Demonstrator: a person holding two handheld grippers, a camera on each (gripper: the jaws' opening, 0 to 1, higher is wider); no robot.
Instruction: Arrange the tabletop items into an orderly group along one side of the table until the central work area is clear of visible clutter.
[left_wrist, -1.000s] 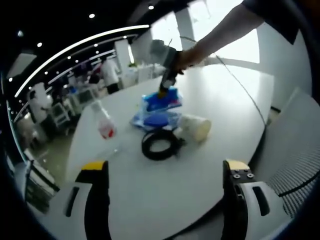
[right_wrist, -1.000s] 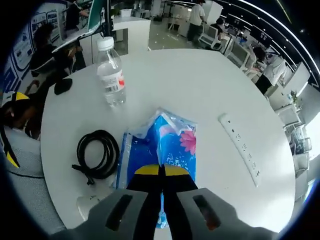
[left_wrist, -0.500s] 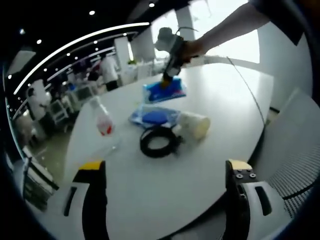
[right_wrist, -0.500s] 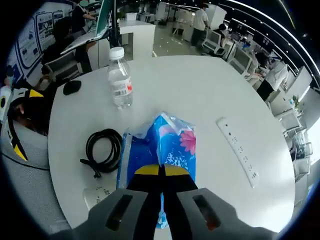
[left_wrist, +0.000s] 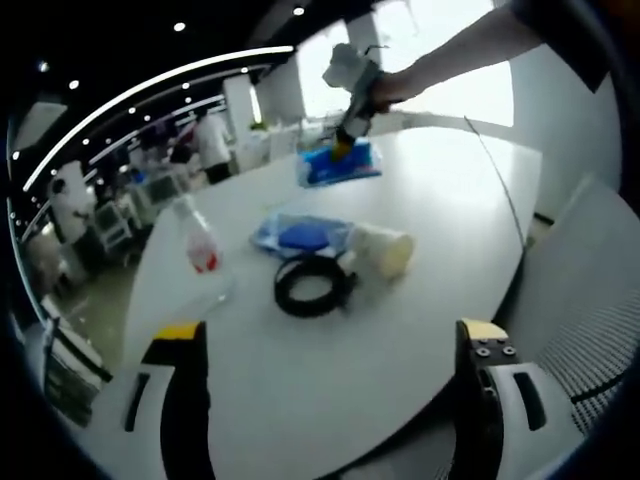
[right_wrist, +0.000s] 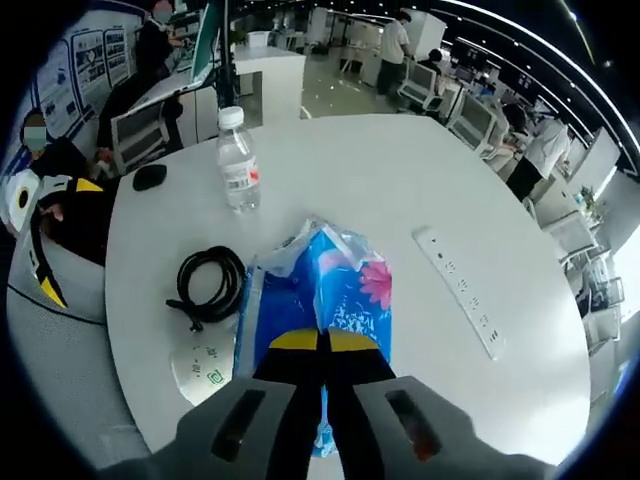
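My right gripper (right_wrist: 322, 340) is shut on a blue tissue packet (right_wrist: 345, 285) with a pink flower print, held high over the round white table (right_wrist: 400, 180). In the left gripper view that right gripper (left_wrist: 347, 143) hangs at the far side with the blue tissue packet (left_wrist: 340, 163) in the air. On the table below lie a second blue packet (left_wrist: 300, 236), a black cable coil (left_wrist: 312, 286), a paper cup (left_wrist: 382, 249) on its side and a water bottle (left_wrist: 200, 250). My left gripper (left_wrist: 328, 335) stands open at the near table edge, its jaws wide apart with nothing between them.
A white power strip (right_wrist: 460, 290) lies on the table's right part. The bottle (right_wrist: 238, 165), cable coil (right_wrist: 210, 285) and cup (right_wrist: 205, 370) sit at the left. A black mouse (right_wrist: 150, 177) rests near the far left rim. Desks and people stand beyond.
My right gripper has lifted the blue tissue packet up off the pile and away from the table. The left gripper has hardly moved.
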